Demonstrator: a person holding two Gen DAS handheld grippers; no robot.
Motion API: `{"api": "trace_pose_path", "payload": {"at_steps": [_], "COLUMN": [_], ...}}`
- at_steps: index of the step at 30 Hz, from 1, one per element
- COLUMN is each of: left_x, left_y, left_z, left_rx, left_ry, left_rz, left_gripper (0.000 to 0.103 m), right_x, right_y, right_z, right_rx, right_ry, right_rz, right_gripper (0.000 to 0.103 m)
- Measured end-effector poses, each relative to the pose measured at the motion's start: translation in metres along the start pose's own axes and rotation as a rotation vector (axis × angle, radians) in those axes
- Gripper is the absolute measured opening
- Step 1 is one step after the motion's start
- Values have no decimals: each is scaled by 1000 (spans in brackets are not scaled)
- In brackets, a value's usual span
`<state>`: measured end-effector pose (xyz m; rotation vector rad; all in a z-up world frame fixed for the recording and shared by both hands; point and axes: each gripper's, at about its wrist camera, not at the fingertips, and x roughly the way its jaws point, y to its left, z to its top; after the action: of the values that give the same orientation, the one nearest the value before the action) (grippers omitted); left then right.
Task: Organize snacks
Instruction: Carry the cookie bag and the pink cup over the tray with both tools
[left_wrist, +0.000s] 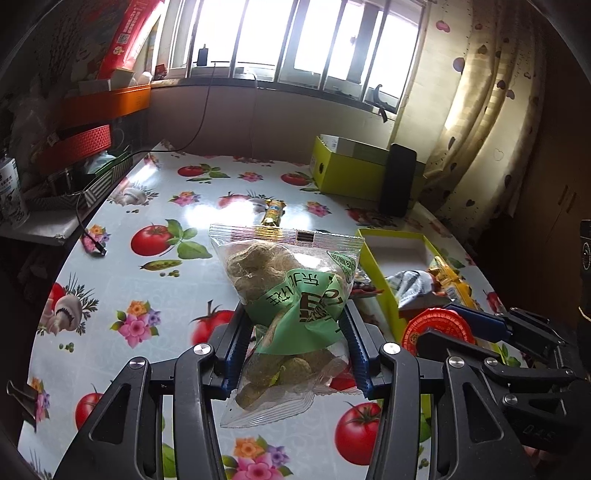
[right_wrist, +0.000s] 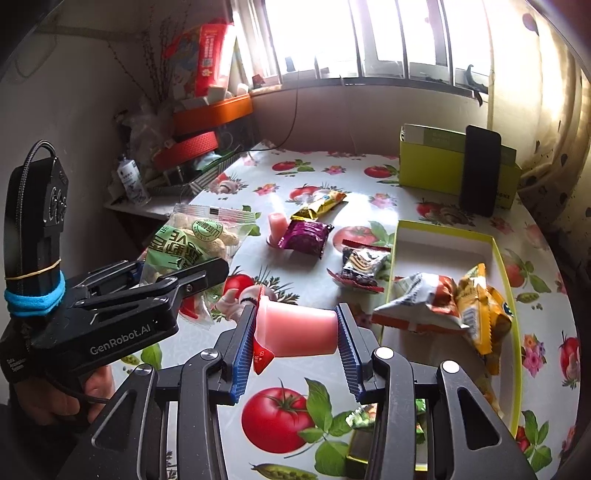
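Observation:
My left gripper (left_wrist: 293, 325) is shut on a clear bag of tan puffed snacks with a green label (left_wrist: 284, 291), held above the table; the bag also shows in the right wrist view (right_wrist: 192, 243). My right gripper (right_wrist: 295, 332) is shut on a pink jelly cup with a red lid (right_wrist: 295, 330), held sideways above the table left of the lime tray (right_wrist: 504, 266). The cup's red lid shows in the left wrist view (left_wrist: 439, 326). The tray holds a white-orange packet (right_wrist: 421, 299) and a yellow packet (right_wrist: 480, 310).
On the tomato-print tablecloth (right_wrist: 280, 417) lie a second pink jelly cup (right_wrist: 277, 225), a purple packet (right_wrist: 304, 238), a gold bar (right_wrist: 319, 205) and a dark packet (right_wrist: 360, 266). A lime box (right_wrist: 436, 166) with a black phone (right_wrist: 480, 170) stands at the back. Clutter is at the left.

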<state>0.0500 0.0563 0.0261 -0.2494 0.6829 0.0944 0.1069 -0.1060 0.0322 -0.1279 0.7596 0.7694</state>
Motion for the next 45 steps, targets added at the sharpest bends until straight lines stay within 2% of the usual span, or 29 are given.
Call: {"api": "trace_pose_path", "payload": {"at_steps": [26,35,45], "left_x": [11,18,29], "left_y": [-36,-56,-87], "left_z": [-8,-11,-17], "left_rx": [68,100,159], "left_ry": [51,73,108], "left_rz": [-53,-88,-164], "left_gripper": [49,49,49], "right_x": [-12,-21,-31], "right_y": [-26,-46,-78], "right_z": [-14,-23,-36], "right_rx": [60,99,163], "right_ry": [-5,-7,-6], "right_rz": [-17,-39,-88], "right_gripper": [40,40,40]}}
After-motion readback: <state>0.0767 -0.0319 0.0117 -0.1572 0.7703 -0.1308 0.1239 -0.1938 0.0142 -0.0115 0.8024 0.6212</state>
